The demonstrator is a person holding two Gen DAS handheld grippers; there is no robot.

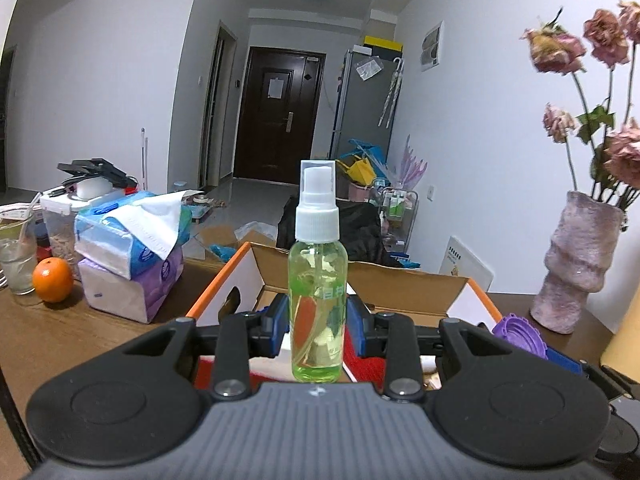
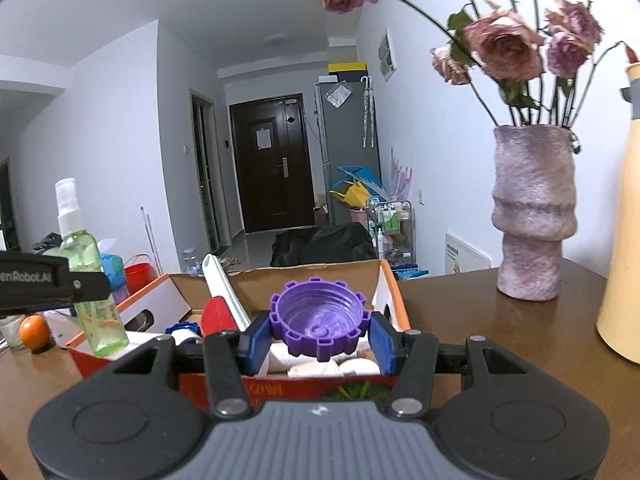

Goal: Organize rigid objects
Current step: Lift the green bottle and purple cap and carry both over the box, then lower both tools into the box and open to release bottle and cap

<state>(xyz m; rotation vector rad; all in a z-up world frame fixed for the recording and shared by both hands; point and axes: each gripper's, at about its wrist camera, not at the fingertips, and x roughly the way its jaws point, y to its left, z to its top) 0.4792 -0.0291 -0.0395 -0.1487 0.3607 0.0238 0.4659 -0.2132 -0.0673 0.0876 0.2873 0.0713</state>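
Green liquid stays level because my left gripper point(image 1: 318, 320) clamps the spray bottle point(image 1: 318, 280) upright above the cardboard box point(image 2: 394, 296), while my right gripper point(image 2: 318, 334) pinches the purple cap point(image 2: 318, 322) over it, ready to drop in.

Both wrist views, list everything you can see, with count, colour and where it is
spray bottle: 1, clear green with white pump, upright between the left fingers
cap: 1, purple, toothed rim, between the right fingers, hollow side facing the camera
cardboard box: 1, orange and white, open, on the table ahead, holding mixed items
vase: 1, mottled pink, on the table at right, holding dried pink roses
orange: 1, on the table at left
tissue packs: 2 stacked, blue on purple, left of the box
glass: 1, clear, beside the orange
table: 1, brown wood
left gripper: black, blue pads, shut on the bottle
right gripper: black, blue pads, shut on the cap
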